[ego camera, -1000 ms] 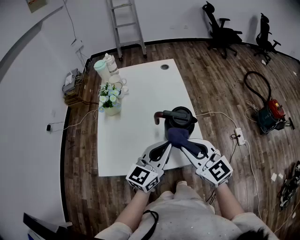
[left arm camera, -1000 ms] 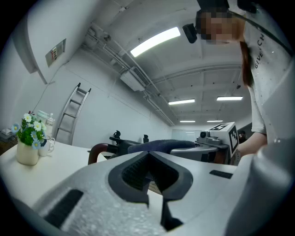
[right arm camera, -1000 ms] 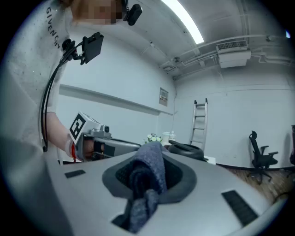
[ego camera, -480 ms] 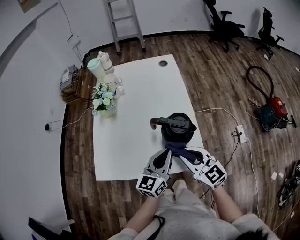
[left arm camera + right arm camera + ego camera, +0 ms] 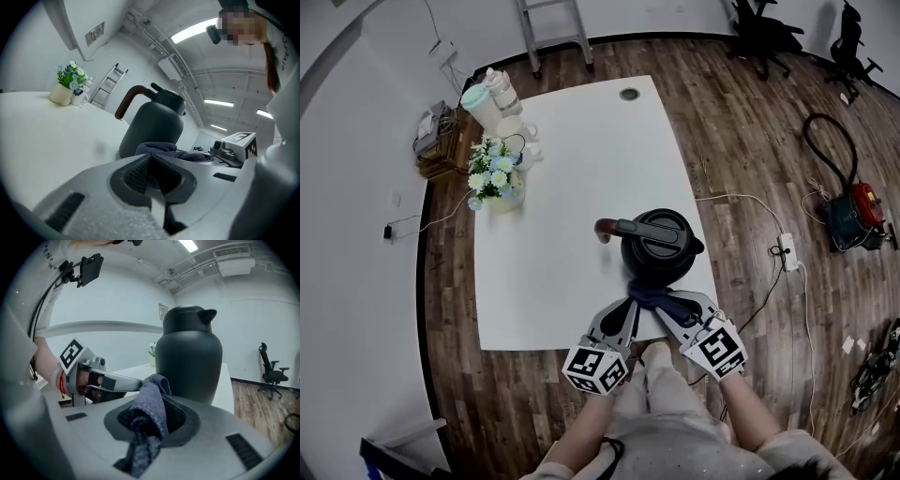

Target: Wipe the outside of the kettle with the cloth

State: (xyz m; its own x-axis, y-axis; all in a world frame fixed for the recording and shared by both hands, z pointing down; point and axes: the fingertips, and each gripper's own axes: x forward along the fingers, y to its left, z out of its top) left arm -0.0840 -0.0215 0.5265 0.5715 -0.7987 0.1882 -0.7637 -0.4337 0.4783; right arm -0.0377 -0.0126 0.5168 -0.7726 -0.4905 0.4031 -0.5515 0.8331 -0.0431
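A black kettle (image 5: 654, 246) with a reddish-brown handle (image 5: 609, 227) stands upright near the front right of the white table (image 5: 572, 178). A dark blue cloth (image 5: 647, 292) lies bunched against the kettle's near side, low by its foot. My left gripper (image 5: 630, 305) and right gripper (image 5: 668, 305) meet there, each shut on an end of the cloth. In the right gripper view the cloth (image 5: 151, 414) hangs out of the shut jaws in front of the kettle (image 5: 190, 357). In the left gripper view the cloth (image 5: 161, 149) sits just past the shut tips, before the kettle (image 5: 154, 124).
At the table's far left stand a flower pot (image 5: 492, 178), a white mug (image 5: 525, 133) and a jug (image 5: 480, 98). A cable runs from the kettle to a power strip (image 5: 787, 251) on the wood floor. A ladder (image 5: 553, 23), a vacuum (image 5: 853, 214) and office chairs (image 5: 764, 23) stand around.
Both grippers have drawn the cloth down the kettle's near side, from its upper body to its foot near the table's front edge. The kettle has stayed in place.
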